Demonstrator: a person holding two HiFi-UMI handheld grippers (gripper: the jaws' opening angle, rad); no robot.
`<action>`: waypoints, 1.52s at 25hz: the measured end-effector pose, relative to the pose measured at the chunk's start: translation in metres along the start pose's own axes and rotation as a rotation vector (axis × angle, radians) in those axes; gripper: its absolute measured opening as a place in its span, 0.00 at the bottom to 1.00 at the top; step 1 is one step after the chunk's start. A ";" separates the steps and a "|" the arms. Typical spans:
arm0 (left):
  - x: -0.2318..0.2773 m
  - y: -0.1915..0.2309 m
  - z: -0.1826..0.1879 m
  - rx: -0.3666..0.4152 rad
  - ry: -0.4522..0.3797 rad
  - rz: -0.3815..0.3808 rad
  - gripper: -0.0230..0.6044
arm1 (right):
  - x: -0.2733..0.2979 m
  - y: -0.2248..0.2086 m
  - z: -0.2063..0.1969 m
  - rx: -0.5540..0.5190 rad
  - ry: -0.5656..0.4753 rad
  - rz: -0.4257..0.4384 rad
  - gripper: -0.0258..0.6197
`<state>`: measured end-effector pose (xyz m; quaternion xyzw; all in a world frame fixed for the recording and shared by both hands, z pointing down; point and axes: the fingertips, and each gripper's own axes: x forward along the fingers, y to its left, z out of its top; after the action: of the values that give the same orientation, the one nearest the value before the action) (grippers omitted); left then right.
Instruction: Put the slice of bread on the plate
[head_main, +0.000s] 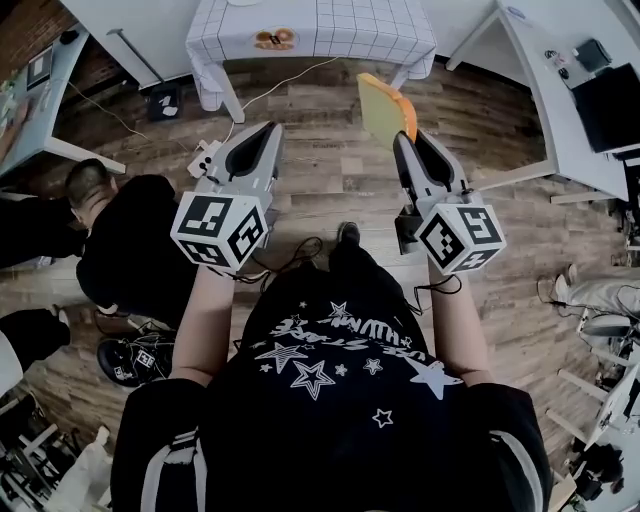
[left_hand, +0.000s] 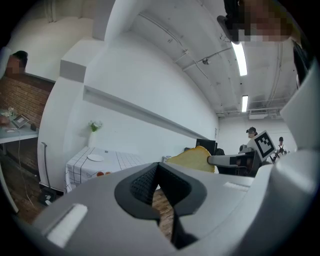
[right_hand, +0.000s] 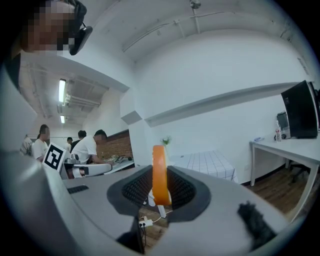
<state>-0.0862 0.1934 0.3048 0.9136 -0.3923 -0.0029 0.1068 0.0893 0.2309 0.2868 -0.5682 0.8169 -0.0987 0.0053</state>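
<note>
Presently: right gripper (head_main: 408, 140), ribbed dark pads clamped on bread slice (head_main: 385, 108). Slice flat, yellow-faced, orange-crusted, upright on edge, upper centre of head view. Left gripper (head_main: 268, 130) jaws closed together, empty. Round white plate (left_hand: 95, 157) on grid-checked tablecloth (left_hand: 117, 161), well apart from slice.

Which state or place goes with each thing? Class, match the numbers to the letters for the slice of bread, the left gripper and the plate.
Things:
1 slice of bread
2 left gripper
3 plate

States or places:
a on the checked tablecloth
b gripped between the right gripper's jaws
c jaws together, nothing between them

Pairs: 1-b; 2-c; 3-a.
</note>
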 end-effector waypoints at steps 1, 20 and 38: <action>0.002 0.000 -0.001 -0.003 0.001 -0.001 0.05 | 0.002 -0.003 -0.001 0.003 0.001 -0.002 0.18; 0.111 0.074 0.014 0.042 0.035 0.147 0.05 | 0.141 -0.101 0.014 0.040 0.010 0.103 0.19; 0.264 0.122 0.017 0.045 0.064 0.305 0.05 | 0.251 -0.244 0.031 0.071 0.070 0.183 0.19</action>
<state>0.0076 -0.0810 0.3326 0.8452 -0.5229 0.0512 0.0982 0.2306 -0.0892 0.3233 -0.4870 0.8610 -0.1467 0.0058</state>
